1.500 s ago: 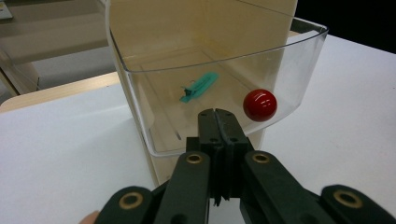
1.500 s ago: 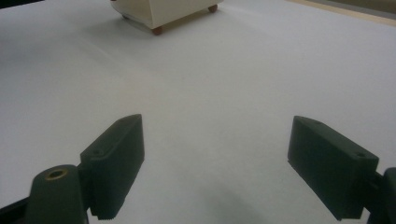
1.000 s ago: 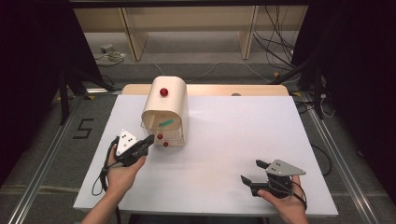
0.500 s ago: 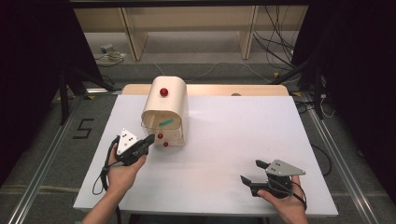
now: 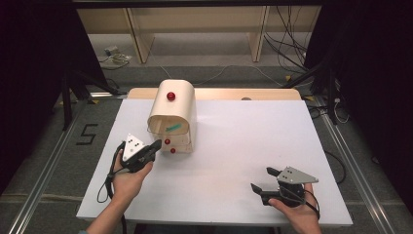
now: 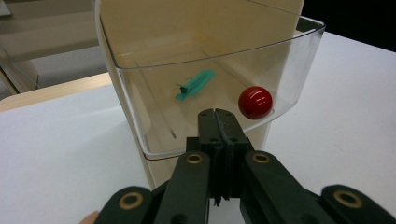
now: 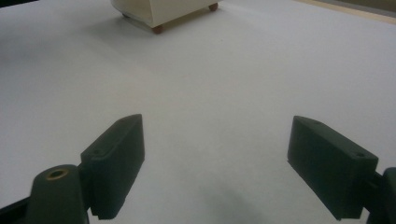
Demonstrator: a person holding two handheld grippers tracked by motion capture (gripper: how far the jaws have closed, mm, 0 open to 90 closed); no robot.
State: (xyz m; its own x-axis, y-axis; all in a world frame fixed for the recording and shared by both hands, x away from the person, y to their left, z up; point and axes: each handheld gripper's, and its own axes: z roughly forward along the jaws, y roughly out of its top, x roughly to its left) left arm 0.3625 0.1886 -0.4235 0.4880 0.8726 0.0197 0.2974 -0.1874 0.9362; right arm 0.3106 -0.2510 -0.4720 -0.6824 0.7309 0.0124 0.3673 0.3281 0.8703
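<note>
So the left gripper (image 5: 155,145) is clenched tight with nothing in it, sitting right in front of the cream bread box (image 5: 173,114), just short of the red knob (image 6: 255,102) on its clear flap (image 6: 299,70). A teal clip (image 6: 194,84) lies inside. The right gripper (image 5: 261,179) has its jaws spread wide, well off on the white table (image 5: 243,136).

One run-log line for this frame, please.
left gripper: shut, at clear drawer front beside red knob | right gripper: open, empty, over table
</note>
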